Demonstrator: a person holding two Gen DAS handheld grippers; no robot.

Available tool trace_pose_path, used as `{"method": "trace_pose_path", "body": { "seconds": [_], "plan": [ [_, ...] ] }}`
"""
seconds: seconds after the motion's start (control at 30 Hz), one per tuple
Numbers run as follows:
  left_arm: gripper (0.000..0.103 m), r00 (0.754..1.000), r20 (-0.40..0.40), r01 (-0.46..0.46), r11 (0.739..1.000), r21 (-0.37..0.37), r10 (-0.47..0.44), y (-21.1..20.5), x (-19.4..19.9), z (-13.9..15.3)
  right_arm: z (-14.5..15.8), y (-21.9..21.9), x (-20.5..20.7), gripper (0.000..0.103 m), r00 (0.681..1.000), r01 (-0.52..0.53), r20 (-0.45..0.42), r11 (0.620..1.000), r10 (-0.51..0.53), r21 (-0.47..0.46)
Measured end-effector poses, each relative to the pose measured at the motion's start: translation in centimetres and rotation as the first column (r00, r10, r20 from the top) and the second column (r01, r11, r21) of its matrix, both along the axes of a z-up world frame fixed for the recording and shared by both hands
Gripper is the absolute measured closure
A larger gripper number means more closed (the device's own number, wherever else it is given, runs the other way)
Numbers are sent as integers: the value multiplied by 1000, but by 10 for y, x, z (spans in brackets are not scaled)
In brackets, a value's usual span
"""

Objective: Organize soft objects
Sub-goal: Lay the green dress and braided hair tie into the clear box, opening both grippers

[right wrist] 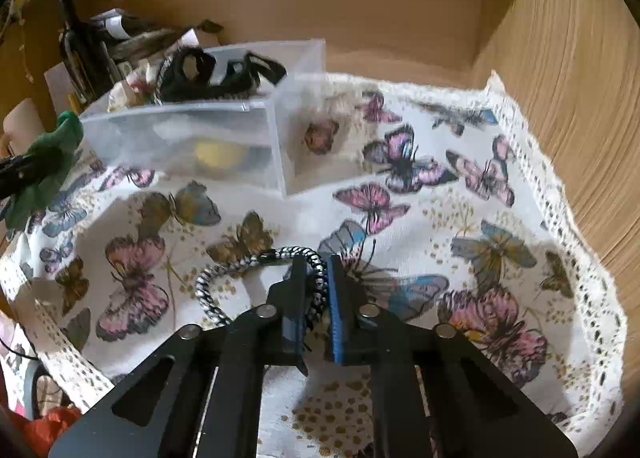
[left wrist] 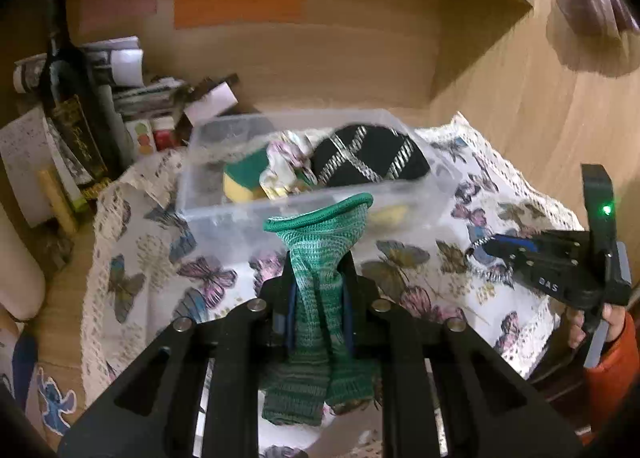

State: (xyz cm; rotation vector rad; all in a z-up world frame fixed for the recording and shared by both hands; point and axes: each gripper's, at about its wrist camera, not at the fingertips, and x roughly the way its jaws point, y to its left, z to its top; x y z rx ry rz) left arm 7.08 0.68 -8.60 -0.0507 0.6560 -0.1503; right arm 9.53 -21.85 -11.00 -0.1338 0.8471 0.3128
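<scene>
Knitwear fills our left gripper (left wrist: 318, 290): its jaws are clamped on a green knitted sock (left wrist: 316, 298), held just before the clear plastic bin (left wrist: 248, 214). Our right gripper (right wrist: 316, 298) has its jaws closed on a black-and-white braided cord (right wrist: 224, 278), which trails onto the butterfly-print tablecloth (right wrist: 460, 218).

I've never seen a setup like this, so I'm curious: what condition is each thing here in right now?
Green knit sock: clamped in left gripper, hanging, off the cloth.
Braided cord loop: pinched by right gripper.
Clear plastic bin: lidless, partly filled with soft items.
Black patterned cloth: inside bin.
Butterfly tablecloth: spread out, wrinkled.
</scene>
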Motion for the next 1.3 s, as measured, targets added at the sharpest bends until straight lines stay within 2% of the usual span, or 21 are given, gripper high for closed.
{"method": "trace_pose_path", "body": {
  "seconds": [0.23,0.33,0.57,0.7,0.9,1.03,1.13,1.3],
  "plan": [
    [85,996,80,-42,999,15,40,15,7,27,28,6,1,96,998,-27,66,998,24,52],
    [85,992,109,-59,998,24,57,20,13,38,49,12,0,96,991,-53,124,996,43,74],
    [85,990,110,-82,997,-3,82,33,41,51,91,35,14,96,966,-99,248,990,73,97],
    [85,990,100,-95,995,-4,95,37,59,51,102,52,30,96,955,-107,287,991,78,85],
    [85,994,62,-89,996,6,89,39,86,38,98,76,59,96,955,-112,283,992,91,60],
    [85,997,-1,-71,997,5,71,39,106,20,85,93,75,96,956,-128,269,991,114,37],
    [84,998,-51,-37,999,6,37,36,117,4,69,106,86,96,966,-147,220,989,138,22],
    [78,998,-43,-34,999,14,34,35,121,-4,44,117,96,95,978,-156,141,988,157,-20]
  ]
}}
